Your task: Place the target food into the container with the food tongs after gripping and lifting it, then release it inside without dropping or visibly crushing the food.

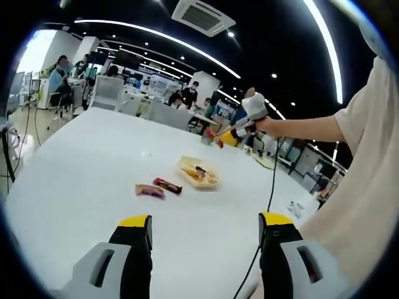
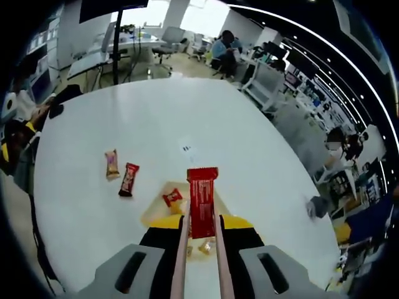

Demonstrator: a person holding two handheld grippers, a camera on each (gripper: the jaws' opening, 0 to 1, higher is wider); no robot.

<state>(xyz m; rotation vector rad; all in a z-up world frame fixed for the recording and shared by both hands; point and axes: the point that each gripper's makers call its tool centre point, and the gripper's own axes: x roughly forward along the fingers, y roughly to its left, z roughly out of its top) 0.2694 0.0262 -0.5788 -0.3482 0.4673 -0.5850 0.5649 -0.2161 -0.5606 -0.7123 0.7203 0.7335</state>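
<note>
Red snack bar (image 2: pixel 202 200) pinched between tongs (image 2: pixel 201 261), above the container (image 2: pixel 157 213)

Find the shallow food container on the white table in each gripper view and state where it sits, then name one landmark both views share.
Left gripper view: the container lies right of centre, beyond the open yellow-tipped jaws.
Right gripper view: the container sits low at centre, partly hidden behind the red bar held in the tongs.
Shared landmark: the two wrapped snacks lying side by side beside the container.
</note>
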